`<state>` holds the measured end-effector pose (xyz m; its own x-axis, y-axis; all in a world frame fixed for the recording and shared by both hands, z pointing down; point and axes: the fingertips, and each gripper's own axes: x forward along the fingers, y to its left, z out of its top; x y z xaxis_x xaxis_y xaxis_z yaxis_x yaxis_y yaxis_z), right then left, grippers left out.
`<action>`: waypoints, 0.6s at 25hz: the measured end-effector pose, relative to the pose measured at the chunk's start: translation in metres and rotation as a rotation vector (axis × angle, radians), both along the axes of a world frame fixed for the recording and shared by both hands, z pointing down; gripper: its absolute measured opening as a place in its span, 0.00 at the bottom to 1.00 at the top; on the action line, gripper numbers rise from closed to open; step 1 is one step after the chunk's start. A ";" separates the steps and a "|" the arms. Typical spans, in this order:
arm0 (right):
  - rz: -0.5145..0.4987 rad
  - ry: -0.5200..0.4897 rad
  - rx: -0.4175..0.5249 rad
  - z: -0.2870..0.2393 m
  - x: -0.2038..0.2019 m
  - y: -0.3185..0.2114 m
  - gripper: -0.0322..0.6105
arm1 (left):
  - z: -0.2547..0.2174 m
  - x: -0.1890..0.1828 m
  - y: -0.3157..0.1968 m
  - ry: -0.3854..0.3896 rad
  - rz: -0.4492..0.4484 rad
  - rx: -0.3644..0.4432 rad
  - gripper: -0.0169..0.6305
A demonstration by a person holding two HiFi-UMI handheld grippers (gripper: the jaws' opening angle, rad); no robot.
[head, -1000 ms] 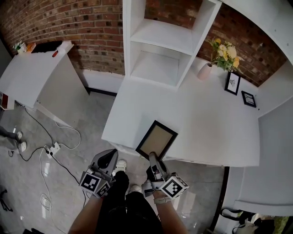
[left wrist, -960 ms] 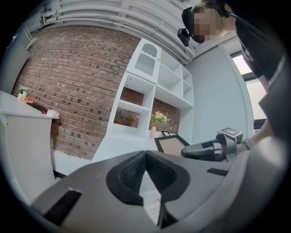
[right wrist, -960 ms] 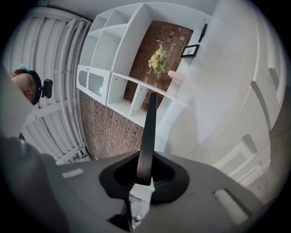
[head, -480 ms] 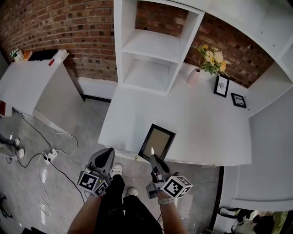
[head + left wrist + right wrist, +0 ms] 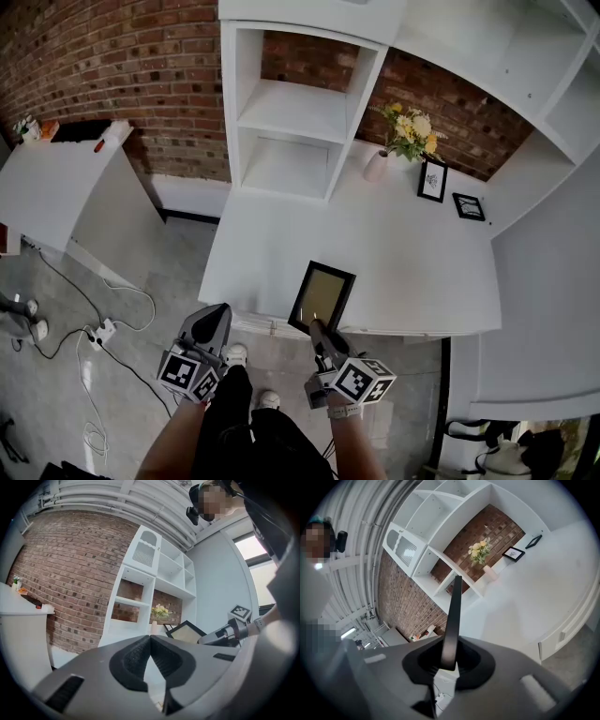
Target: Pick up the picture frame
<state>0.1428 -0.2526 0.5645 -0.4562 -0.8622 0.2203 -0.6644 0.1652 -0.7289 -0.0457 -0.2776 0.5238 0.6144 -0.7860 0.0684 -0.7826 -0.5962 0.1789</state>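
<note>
The picture frame point(image 5: 322, 295), black-edged with a tan panel, hangs above the front edge of the white desk point(image 5: 412, 262). My right gripper point(image 5: 316, 327) is shut on its near edge. In the right gripper view the frame point(image 5: 452, 616) shows edge-on as a thin dark strip clamped between the pads, and the right gripper point(image 5: 448, 660) rolls a little to one side. My left gripper point(image 5: 219, 317) floats over the floor, left of the desk, shut with nothing in it. From the left gripper view its tips point(image 5: 150, 638) touch, and the frame point(image 5: 186, 632) shows at the right.
A white shelf unit point(image 5: 291, 122) stands at the back of the desk against a brick wall. Near it are a vase of yellow flowers point(image 5: 398, 141) and two small framed pictures point(image 5: 432, 180) point(image 5: 469, 207). A white table point(image 5: 56, 178) stands left; cables point(image 5: 103, 330) lie on the floor.
The right gripper has lifted the frame's near edge up from the desk's front edge and rolled a little. The left gripper has risen too, still shut.
</note>
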 end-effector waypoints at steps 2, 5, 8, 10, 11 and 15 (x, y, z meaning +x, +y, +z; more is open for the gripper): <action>0.003 0.026 0.003 -0.005 0.002 0.002 0.12 | -0.005 -0.001 0.000 0.001 0.004 0.006 0.02; 0.003 0.077 0.011 -0.013 0.007 0.004 0.12 | -0.012 -0.001 -0.001 0.004 0.012 0.021 0.02; -0.005 0.136 0.020 -0.020 0.012 0.004 0.12 | -0.020 0.000 -0.003 0.003 0.016 0.032 0.02; -0.011 0.175 0.029 -0.024 0.014 0.005 0.12 | -0.025 -0.001 -0.004 0.001 0.013 0.038 0.02; -0.013 0.191 0.031 -0.026 0.015 0.006 0.12 | -0.026 -0.002 -0.004 0.000 0.012 0.042 0.02; -0.021 0.257 0.039 -0.033 0.019 0.008 0.12 | -0.033 -0.005 -0.003 -0.002 0.008 0.056 0.02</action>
